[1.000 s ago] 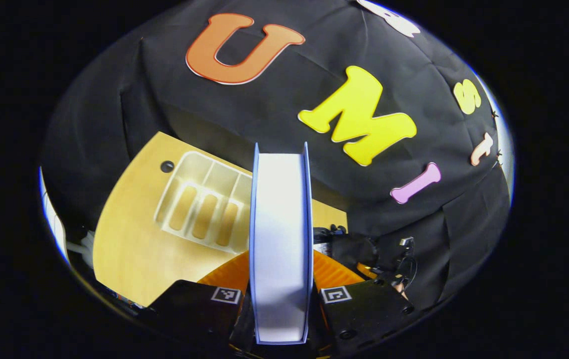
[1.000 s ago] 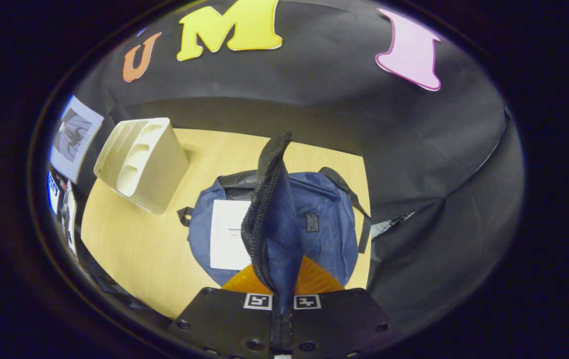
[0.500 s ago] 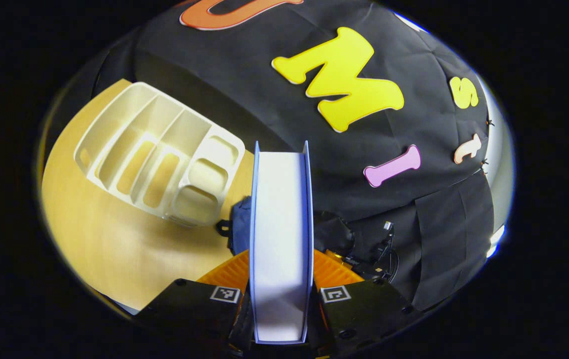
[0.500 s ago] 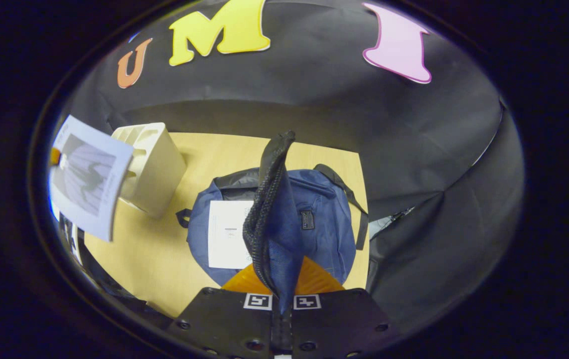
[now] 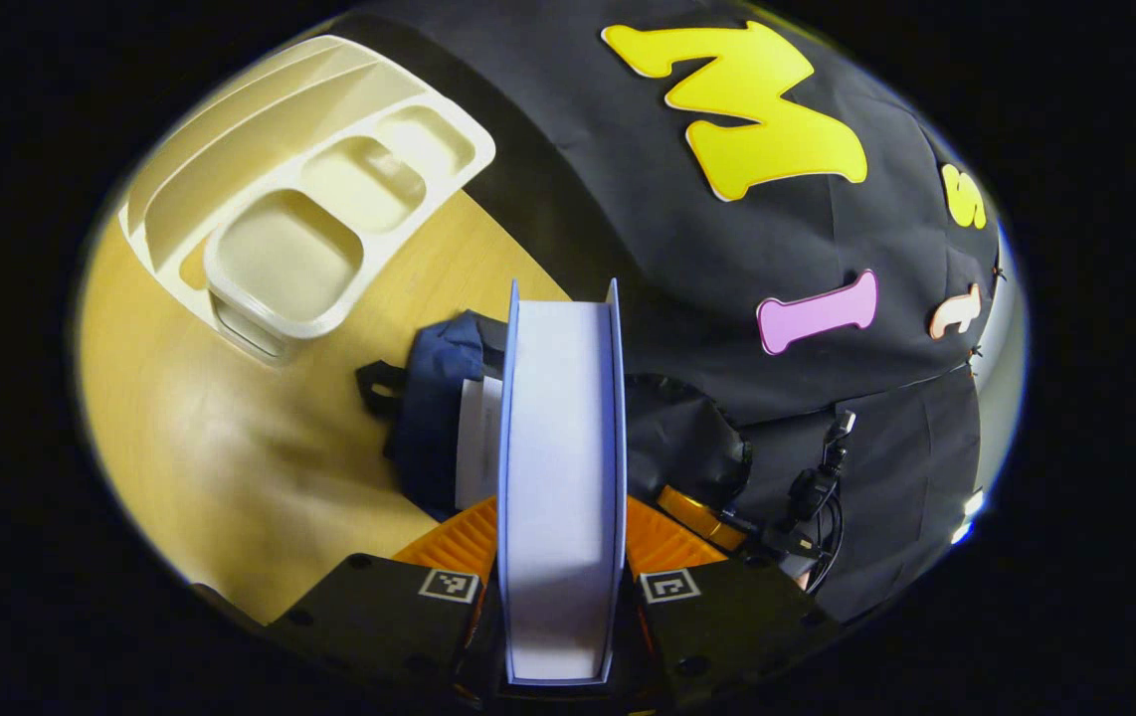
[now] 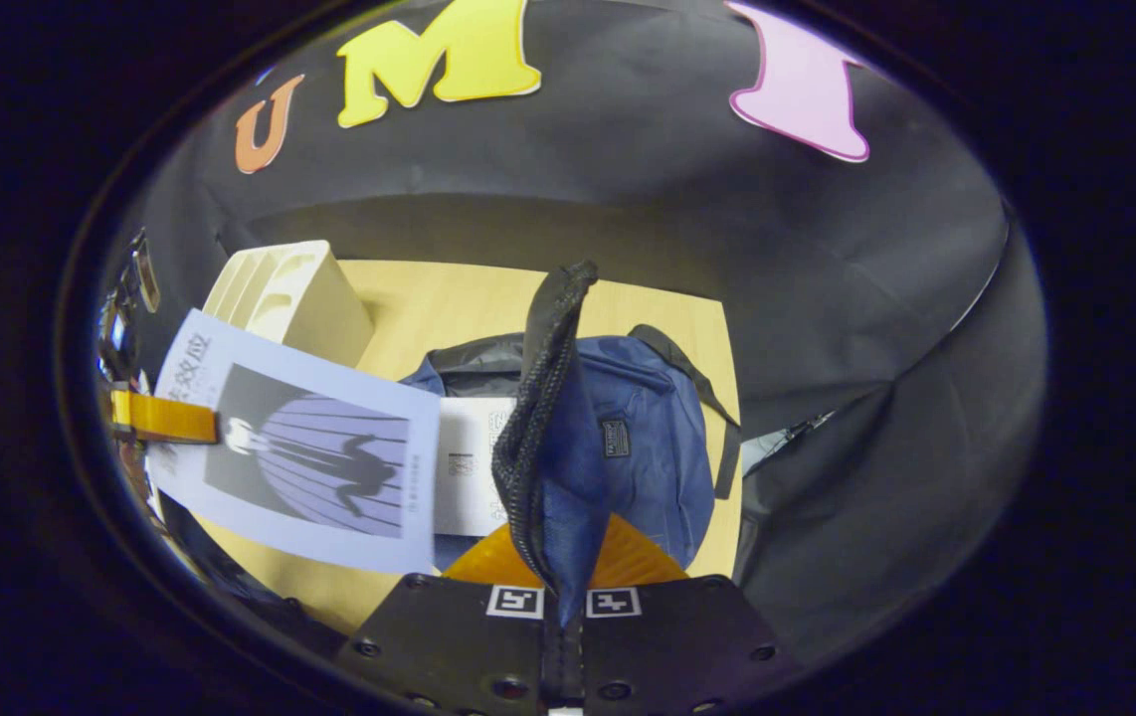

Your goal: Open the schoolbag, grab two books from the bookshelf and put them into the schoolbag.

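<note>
Our left fingers (image 5: 560,557) clamp the second book (image 5: 560,477) by its lower end, page edges facing us, over the worktop (image 5: 230,467) near the bag (image 5: 434,418). Our right fingers (image 6: 562,582) pinch the bag's flap (image 6: 553,438), holding the bag (image 6: 648,447) open. One book (image 6: 469,462) already lies inside; the shelf (image 6: 289,293) stands empty behind. We judge the task nearly done: what is left is sliding this book in.

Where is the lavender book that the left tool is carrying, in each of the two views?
Left gripper view: lavender-covered book, bottom centre, edge-on between the tool's fingers.
Right gripper view: same book, left of centre, cover showing.
Shared landmark: cream plastic bookshelf, upper left in both.
</note>
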Available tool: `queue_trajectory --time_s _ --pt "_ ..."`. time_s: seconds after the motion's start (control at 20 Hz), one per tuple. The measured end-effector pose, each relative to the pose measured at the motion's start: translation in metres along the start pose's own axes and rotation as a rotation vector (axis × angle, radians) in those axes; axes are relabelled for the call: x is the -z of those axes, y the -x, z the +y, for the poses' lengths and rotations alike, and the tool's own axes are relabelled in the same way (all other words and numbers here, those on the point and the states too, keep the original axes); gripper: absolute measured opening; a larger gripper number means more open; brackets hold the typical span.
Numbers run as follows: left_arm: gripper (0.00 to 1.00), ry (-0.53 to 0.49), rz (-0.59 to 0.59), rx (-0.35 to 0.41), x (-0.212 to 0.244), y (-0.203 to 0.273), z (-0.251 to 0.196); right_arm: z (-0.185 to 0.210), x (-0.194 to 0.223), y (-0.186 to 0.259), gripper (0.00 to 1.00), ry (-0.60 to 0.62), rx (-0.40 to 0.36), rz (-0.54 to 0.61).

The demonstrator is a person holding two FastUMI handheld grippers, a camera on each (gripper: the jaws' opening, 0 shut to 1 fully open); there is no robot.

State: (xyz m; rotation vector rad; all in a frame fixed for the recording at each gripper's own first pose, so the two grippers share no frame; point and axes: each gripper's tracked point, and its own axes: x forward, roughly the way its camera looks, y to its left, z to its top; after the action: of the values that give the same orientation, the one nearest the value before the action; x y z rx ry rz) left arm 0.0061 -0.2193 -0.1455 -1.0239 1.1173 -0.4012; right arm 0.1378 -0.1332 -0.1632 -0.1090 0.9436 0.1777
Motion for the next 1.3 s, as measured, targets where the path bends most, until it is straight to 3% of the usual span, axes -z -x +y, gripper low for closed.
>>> queue_trajectory --time_s 0.4,0.75,1.3 --pt "0.45 -0.135 -0.065 0.024 0.013 -0.077 0.009 0.004 -0.002 0.005 0.01 -0.010 -0.021 -0.013" --pt "0.45 0.045 -0.128 0.121 0.011 -0.102 0.025 0.021 -0.010 0.019 0.01 -0.002 -0.050 -0.038" --pt "0.46 0.099 -0.134 0.217 0.019 -0.158 0.020 0.054 -0.010 0.028 0.01 0.076 -0.054 -0.035"
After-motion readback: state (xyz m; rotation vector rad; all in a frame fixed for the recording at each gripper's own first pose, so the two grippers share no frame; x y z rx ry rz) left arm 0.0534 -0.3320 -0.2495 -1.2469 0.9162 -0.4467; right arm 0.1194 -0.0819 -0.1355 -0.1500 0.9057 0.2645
